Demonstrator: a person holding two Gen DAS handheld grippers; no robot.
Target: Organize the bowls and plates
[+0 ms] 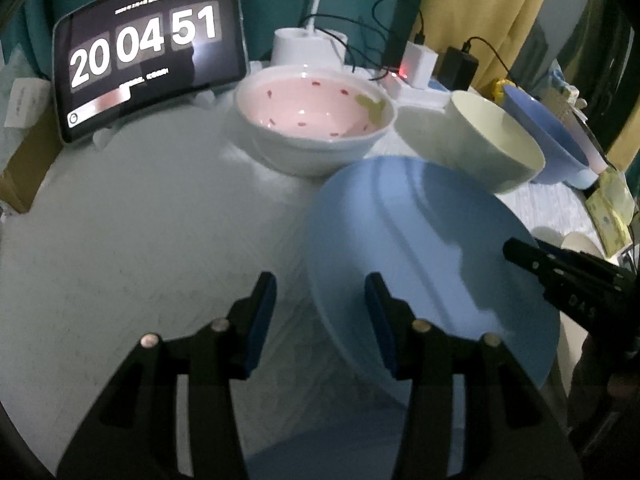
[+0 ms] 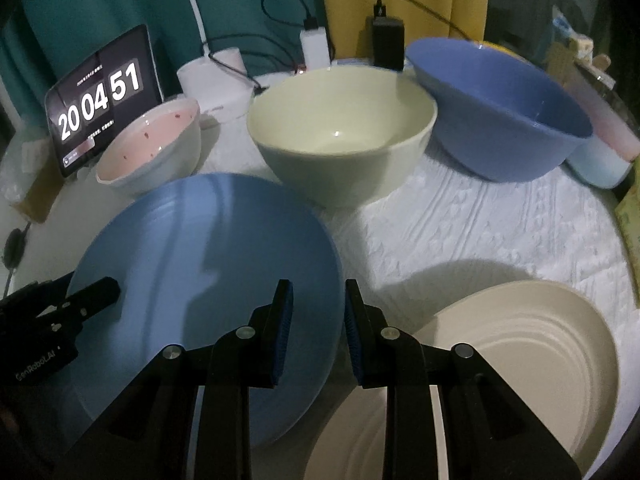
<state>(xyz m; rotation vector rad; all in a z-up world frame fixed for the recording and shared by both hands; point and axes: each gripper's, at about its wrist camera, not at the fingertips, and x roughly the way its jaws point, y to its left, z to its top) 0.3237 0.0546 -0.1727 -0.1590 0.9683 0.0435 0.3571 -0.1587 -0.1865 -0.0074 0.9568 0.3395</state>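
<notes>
A light blue plate [image 2: 208, 280] sits tilted over the white bumpy tablecloth [image 2: 460, 232], and both grippers are at its edges. The right gripper [image 2: 316, 312] has its two blue pads close together, with the right rim of the plate between them; it looks like a narrow pinch on the rim, but I cannot tell for sure if the pads press it. The left gripper [image 1: 320, 304] is a bit wider. The plate's left edge runs between its fingers, and its right pad [image 1: 378, 312] is over the plate, but I cannot tell if it grips. Next to the blue plate, on the right, lies a cream plate [image 2: 520, 352] with ring lines in it. Behind the plates stand three bowls in a row: a white bowl with a pink inside and red dots [image 1: 316, 120], a pale green bowl [image 2: 344, 136] in the middle, and a big dark blue bowl [image 2: 504, 112]. Far back, a tablet [image 1: 148, 48] leans up and shows big white clock numbers. Some chargers and black cables [image 2: 280, 4] lie behind the bowls.
</notes>
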